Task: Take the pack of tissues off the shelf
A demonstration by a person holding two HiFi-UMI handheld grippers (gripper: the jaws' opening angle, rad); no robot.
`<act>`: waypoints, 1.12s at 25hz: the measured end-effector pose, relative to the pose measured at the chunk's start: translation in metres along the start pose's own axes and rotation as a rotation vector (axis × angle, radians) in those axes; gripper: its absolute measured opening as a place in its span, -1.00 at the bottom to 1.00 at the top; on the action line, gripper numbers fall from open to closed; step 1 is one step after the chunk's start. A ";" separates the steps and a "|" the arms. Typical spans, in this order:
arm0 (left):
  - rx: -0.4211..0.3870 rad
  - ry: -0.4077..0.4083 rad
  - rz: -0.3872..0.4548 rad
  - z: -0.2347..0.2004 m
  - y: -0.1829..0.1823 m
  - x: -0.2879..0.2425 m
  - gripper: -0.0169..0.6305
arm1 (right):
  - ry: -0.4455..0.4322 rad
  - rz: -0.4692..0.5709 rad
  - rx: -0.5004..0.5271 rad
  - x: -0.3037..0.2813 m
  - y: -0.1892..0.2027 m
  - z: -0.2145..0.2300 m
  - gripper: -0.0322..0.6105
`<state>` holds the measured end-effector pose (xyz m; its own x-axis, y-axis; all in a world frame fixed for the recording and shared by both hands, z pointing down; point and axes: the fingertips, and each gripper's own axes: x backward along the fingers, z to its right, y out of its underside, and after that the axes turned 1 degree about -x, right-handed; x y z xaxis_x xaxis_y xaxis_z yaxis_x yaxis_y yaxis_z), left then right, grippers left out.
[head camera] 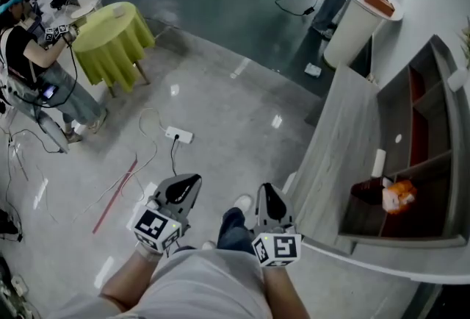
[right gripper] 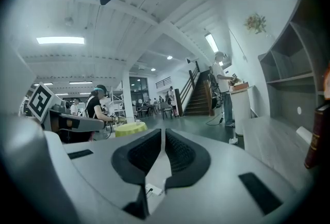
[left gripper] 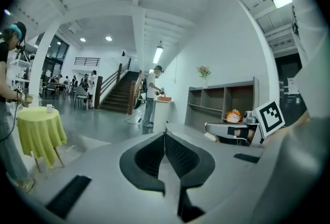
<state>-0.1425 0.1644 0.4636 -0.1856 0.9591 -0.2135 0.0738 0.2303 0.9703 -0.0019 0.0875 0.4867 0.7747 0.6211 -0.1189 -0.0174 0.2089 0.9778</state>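
Note:
An orange pack of tissues (head camera: 399,196) lies in a lower compartment of the grey shelf (head camera: 345,148) at the right, beside a dark red object (head camera: 367,191) and a white cylinder (head camera: 378,162). In the left gripper view the pack (left gripper: 233,115) shows small on the shelf (left gripper: 221,99). My left gripper (head camera: 183,189) and right gripper (head camera: 268,196) are held low in front of my body, well short of the shelf. Both are shut with nothing between the jaws, as the left gripper (left gripper: 165,138) and right gripper (right gripper: 164,135) show in their own views.
A round table with a yellow-green cloth (head camera: 114,34) stands at the far left, with a person (head camera: 29,53) beside it. A white power strip (head camera: 180,135) and cables lie on the floor ahead. Another person stands at a white pedestal (head camera: 360,23) behind the shelf.

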 end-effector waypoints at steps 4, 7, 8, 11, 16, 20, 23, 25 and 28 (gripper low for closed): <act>-0.003 -0.013 -0.027 -0.028 -0.014 -0.053 -0.89 | -0.018 -0.014 -0.015 -0.055 -0.008 0.028 -0.80; -0.004 -0.019 -0.038 -0.046 -0.028 -0.094 -0.89 | -0.030 -0.014 -0.017 -0.091 -0.019 0.053 -0.80; -0.006 -0.018 -0.037 -0.051 -0.033 -0.108 -0.89 | -0.031 -0.013 -0.017 -0.101 -0.024 0.061 -0.80; -0.018 0.000 -0.031 -0.059 -0.049 -0.146 -0.89 | -0.027 -0.008 -0.022 -0.128 -0.038 0.084 -0.80; -0.029 0.033 -0.031 -0.065 -0.065 -0.193 -0.89 | 0.003 0.003 -0.017 -0.154 -0.053 0.113 -0.80; -0.056 0.090 -0.030 -0.067 -0.071 -0.216 -0.89 | 0.065 0.010 -0.030 -0.162 -0.057 0.130 -0.80; -0.058 0.140 -0.041 -0.066 -0.075 -0.229 -0.89 | 0.120 0.018 -0.029 -0.161 -0.060 0.139 -0.80; -0.068 0.190 -0.043 -0.063 -0.079 -0.239 -0.89 | 0.170 0.026 -0.030 -0.159 -0.063 0.147 -0.80; -0.101 0.291 -0.041 -0.052 -0.085 -0.259 -0.89 | 0.280 0.047 -0.043 -0.148 -0.069 0.167 -0.80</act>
<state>-0.1520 -0.1121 0.4419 -0.4603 0.8588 -0.2251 -0.0342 0.2362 0.9711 -0.0099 -0.1447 0.4651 0.5680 0.8139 -0.1223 -0.0810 0.2032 0.9758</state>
